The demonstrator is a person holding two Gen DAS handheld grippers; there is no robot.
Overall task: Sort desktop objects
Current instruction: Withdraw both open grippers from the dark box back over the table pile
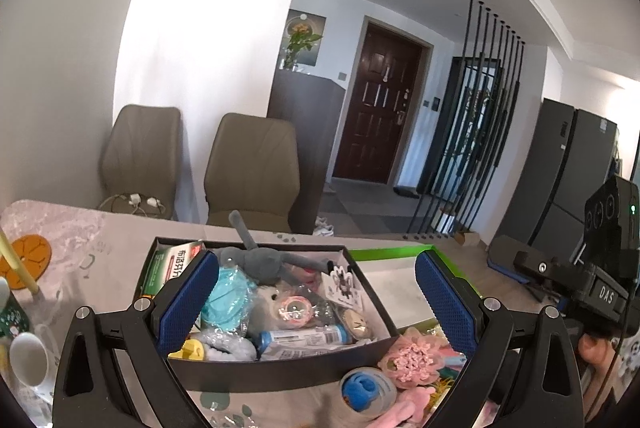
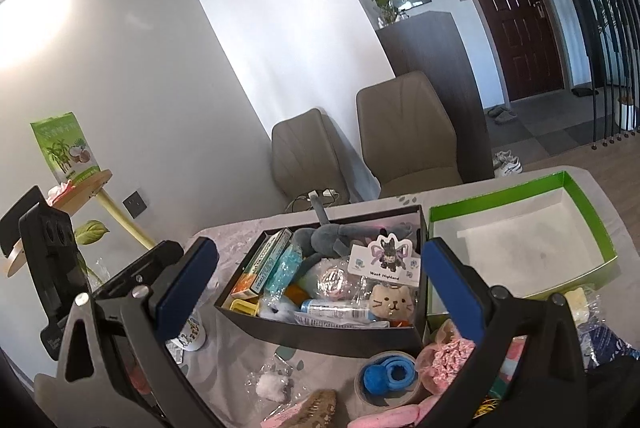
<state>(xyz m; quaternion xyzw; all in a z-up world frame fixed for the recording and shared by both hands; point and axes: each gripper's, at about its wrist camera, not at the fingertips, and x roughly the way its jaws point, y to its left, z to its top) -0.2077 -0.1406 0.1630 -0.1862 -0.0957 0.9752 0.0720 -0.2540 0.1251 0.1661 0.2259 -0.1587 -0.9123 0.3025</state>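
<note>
A: Both claws, left claw (image 1: pixel 316 302) and right claw (image 2: pixel 320 282), hang spread, empty, above the crammed black box (image 2: pixel 320 338).

B: Loose blue roll (image 2: pixel 386 376) just before it could get knocked aside.

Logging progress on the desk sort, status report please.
Left gripper open, right gripper open, both empty. Black box crammed; green box bare. Blue-filled tape roll loose in front.
</note>
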